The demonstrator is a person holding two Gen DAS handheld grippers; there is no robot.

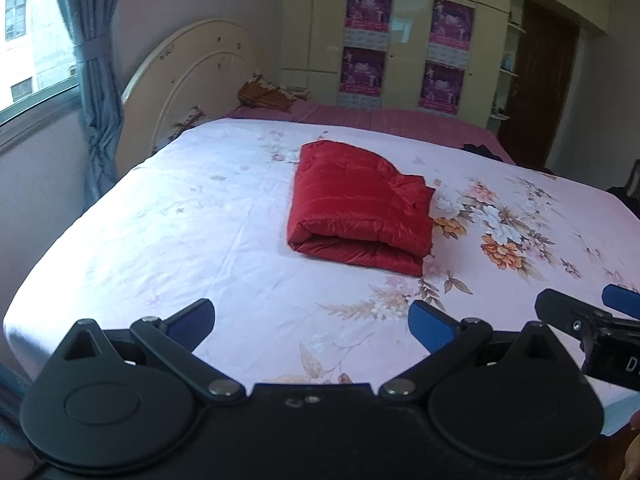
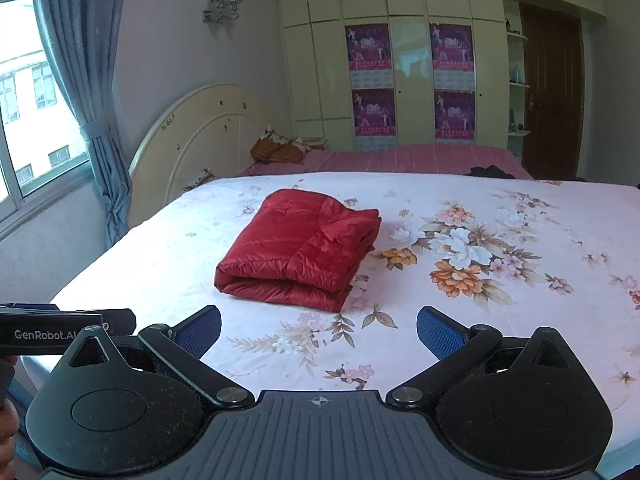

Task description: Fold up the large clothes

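The bed [image 2: 160, 256] with its flowered sheet carries the red padded jacket [image 2: 298, 250] near the middle, already folded into a compact bundle, so the folding looks finished to me. You hold the left claw [image 1: 311, 326] and the right claw [image 2: 319, 332] spread wide, empty, near the bed's close edge, well apart from the jacket. Sleeves and collar are tucked inside, hidden.

Left gripper [image 1: 312, 326] and right gripper [image 2: 319, 330] both gape wide, side by side.

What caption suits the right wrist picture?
Folded red jacket lying on a floral bedsheet, the open right gripper held back from it.
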